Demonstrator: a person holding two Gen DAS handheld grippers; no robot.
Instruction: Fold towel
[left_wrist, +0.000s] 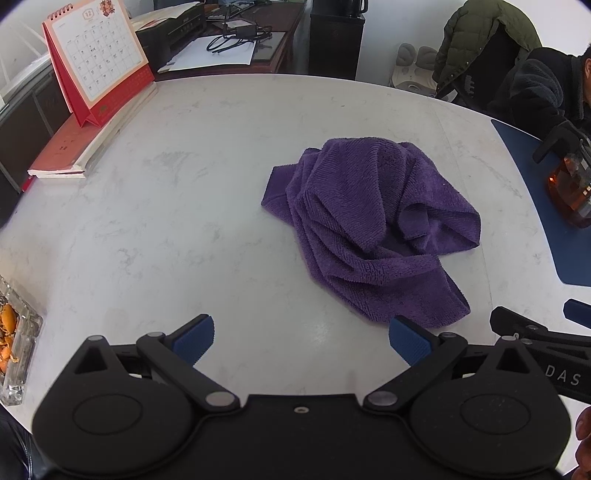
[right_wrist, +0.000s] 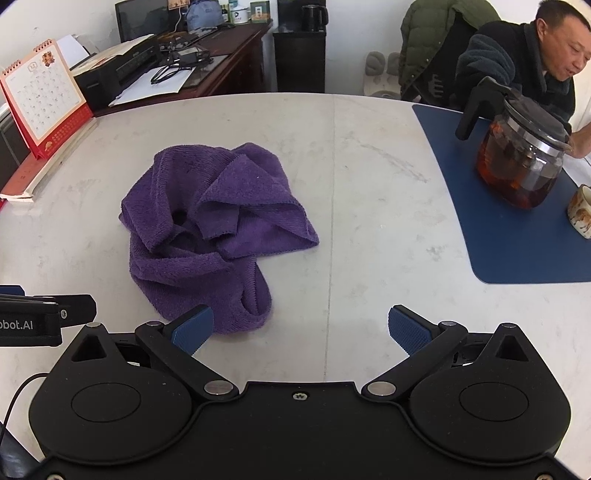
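Observation:
A purple towel (left_wrist: 369, 225) lies crumpled in a heap on the white marble table (left_wrist: 166, 221). It also shows in the right wrist view (right_wrist: 207, 236). My left gripper (left_wrist: 301, 341) is open and empty, just short of the towel's near corner, which lies by its right finger. My right gripper (right_wrist: 301, 332) is open and empty; the towel's near end lies by its left finger. Each gripper shows at the edge of the other's view: the right gripper (left_wrist: 535, 343), the left gripper (right_wrist: 40, 317).
A red desk calendar (left_wrist: 96, 59) stands on a book (left_wrist: 88, 136) at the far left. A blue mat (right_wrist: 509, 221) at the right holds a glass teapot (right_wrist: 521, 155) and a cup (right_wrist: 581, 214). A man (right_wrist: 535, 62) sits behind it. A glass dish (left_wrist: 14, 332) sits near left.

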